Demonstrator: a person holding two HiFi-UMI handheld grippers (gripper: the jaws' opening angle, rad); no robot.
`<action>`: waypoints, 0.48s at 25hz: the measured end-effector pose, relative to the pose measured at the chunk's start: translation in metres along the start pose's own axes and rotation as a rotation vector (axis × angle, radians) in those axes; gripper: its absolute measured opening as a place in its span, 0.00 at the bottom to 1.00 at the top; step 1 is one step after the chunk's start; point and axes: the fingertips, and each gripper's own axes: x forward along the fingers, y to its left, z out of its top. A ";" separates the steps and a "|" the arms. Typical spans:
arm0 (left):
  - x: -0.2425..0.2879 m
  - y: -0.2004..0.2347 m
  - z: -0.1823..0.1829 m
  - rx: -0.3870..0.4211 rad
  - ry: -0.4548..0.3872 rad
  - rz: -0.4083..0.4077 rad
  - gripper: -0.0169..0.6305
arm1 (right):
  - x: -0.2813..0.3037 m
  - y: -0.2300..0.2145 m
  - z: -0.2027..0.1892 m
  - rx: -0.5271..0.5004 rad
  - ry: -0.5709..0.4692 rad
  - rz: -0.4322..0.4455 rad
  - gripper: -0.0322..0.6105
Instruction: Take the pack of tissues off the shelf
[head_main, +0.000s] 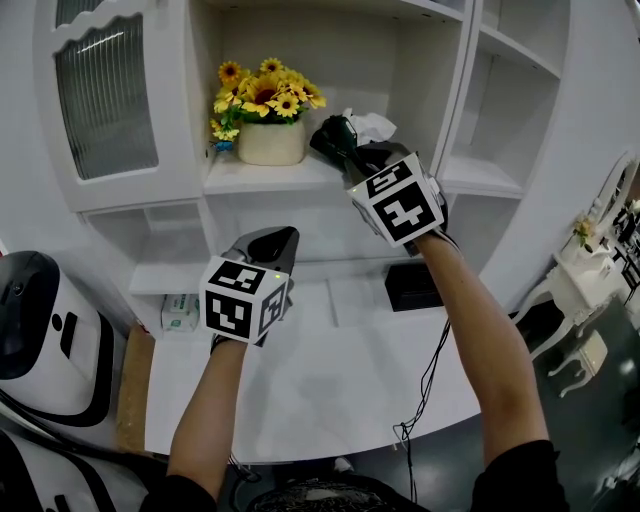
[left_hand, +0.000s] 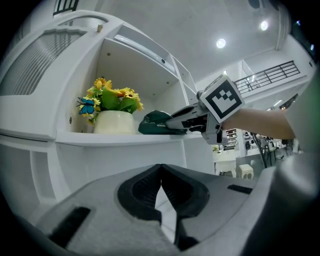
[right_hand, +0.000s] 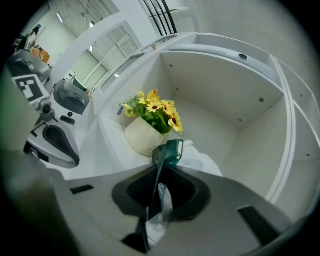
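Observation:
The pack of tissues (head_main: 332, 134) is dark green with a white tissue (head_main: 372, 125) sticking out. It lies on the white shelf (head_main: 270, 178), right of a pot of sunflowers (head_main: 268, 140). My right gripper (head_main: 350, 160) reaches onto the shelf and is shut on the pack's near edge. In the right gripper view the green pack (right_hand: 170, 151) and its clear wrapper are pinched between the jaws of that gripper (right_hand: 161, 167). My left gripper (head_main: 284, 234) hangs lower, over the table, shut and holding nothing. The left gripper view shows its jaws meeting at the tips of the gripper (left_hand: 160, 170), with the pack (left_hand: 155, 123) beyond.
A white table (head_main: 330, 380) lies below the shelf unit, with a black box (head_main: 412, 287) at its back right. A small pale packet (head_main: 181, 312) sits in a low cubby at left. A white and black machine (head_main: 40, 330) stands at far left, white chairs (head_main: 575, 340) at right.

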 end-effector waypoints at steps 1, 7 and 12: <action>-0.001 -0.001 0.000 0.002 0.000 -0.003 0.04 | -0.002 0.001 0.000 0.002 -0.001 -0.004 0.13; -0.008 -0.007 0.004 0.009 -0.007 -0.030 0.04 | -0.020 0.003 0.004 0.023 -0.013 -0.034 0.13; -0.009 -0.020 0.007 0.014 -0.016 -0.068 0.04 | -0.043 0.003 0.005 0.037 -0.023 -0.073 0.12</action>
